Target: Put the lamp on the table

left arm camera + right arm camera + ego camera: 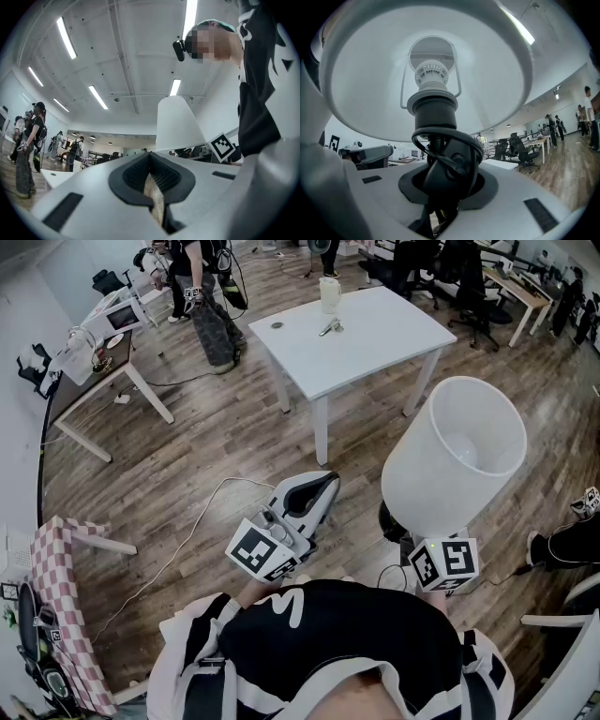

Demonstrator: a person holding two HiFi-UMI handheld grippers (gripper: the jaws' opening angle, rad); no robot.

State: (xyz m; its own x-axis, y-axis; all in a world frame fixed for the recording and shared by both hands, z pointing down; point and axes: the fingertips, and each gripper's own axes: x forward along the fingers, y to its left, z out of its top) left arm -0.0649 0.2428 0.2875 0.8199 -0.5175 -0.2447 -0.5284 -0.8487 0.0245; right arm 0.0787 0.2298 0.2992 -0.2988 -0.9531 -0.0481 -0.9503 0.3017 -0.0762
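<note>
The lamp (455, 460) had a white shade, matt and smooth, which looked like cloth or paper. Its stem (436, 110) was matt black plastic, and the cord (457, 137) looped round it was smooth black with a slight gloss. The left gripper (152, 180) and the right gripper (440, 185) had smooth white plastic shells and matt black ribbed pads (135, 176). The table (384, 329) was smooth, matt white. The floor (216, 451) was wood planking with a soft sheen.

Seemingly wooden floor (216, 446), ceiling strip lights (66, 37)
</note>
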